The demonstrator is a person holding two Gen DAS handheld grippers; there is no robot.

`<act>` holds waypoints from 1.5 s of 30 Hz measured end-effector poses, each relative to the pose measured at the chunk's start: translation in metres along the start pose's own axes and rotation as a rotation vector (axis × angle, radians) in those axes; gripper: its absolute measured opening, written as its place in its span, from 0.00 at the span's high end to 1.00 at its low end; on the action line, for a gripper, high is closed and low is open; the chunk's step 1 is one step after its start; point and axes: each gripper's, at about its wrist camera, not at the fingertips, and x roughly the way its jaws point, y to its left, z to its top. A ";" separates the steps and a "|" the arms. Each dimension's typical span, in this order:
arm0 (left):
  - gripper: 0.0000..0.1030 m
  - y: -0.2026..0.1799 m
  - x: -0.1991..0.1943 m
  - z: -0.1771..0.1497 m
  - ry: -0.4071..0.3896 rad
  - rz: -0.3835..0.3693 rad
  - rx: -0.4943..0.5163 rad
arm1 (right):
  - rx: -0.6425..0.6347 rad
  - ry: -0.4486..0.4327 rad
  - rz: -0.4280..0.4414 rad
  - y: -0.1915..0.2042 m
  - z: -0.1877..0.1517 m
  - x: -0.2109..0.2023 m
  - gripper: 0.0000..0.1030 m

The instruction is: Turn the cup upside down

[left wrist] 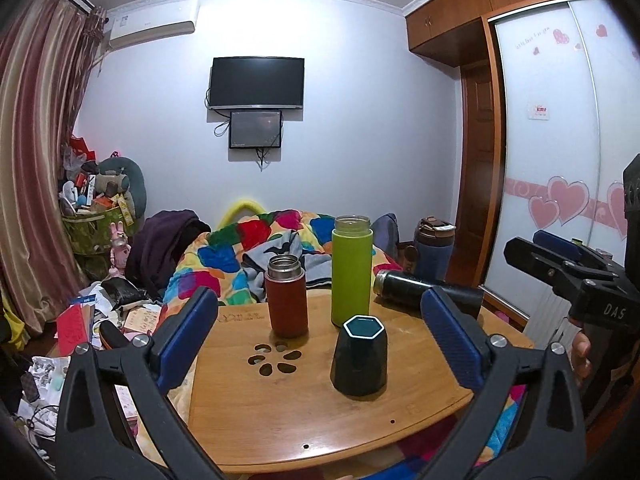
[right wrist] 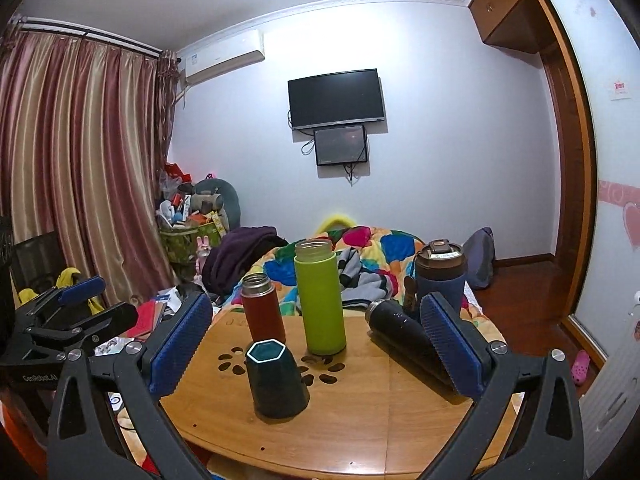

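A dark teal cup [left wrist: 359, 356] with faceted sides and a pale hexagonal rim stands on a small wooden table [left wrist: 420, 412], near its front edge and toward the middle. Whether the hexagonal face on top is its open mouth or a recessed base cannot be told from either view, so it is unclear whether the flip is already done. Neither tool touches the cup.

The left gripper [left wrist: 320, 344] is spread wide, its blue ribbed pads on either side of the cup but well apart from it. The right gripper [right wrist: 316, 354] is likewise spread and holds nothing; the cup sits between its fingers toward the left.

The cup looks glossy and hard, probably ceramic. Behind it, a short red flask [left wrist: 287, 296] with a bare steel neck stands to the left, and a tall matte lime-green bottle [left wrist: 352, 270] with a clear glass neck stands to the right. A shiny black flask [right wrist: 408, 342] lies on its side at the far right of the table. A dark blue tumbler [right wrist: 440, 276] with a brown lid stands beyond it. The tabletop is smooth, light bamboo-coloured wood with a flower-shaped cut-out [left wrist: 274, 358]. Beyond lies a brightly patched quilt [left wrist: 240, 248].
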 end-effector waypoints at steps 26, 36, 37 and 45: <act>0.00 0.004 0.004 -0.002 0.009 0.003 -0.013 | -0.011 0.010 -0.002 0.002 -0.002 0.003 0.00; 0.00 0.003 0.006 -0.001 0.009 0.002 -0.009 | -0.011 0.010 -0.001 0.002 -0.002 0.003 0.00; 0.00 0.002 0.007 -0.001 0.008 0.000 -0.007 | -0.011 0.010 -0.001 0.002 -0.002 0.003 0.00; 0.00 -0.001 0.007 -0.001 -0.001 -0.018 0.003 | -0.005 0.014 -0.001 0.002 -0.004 0.004 0.00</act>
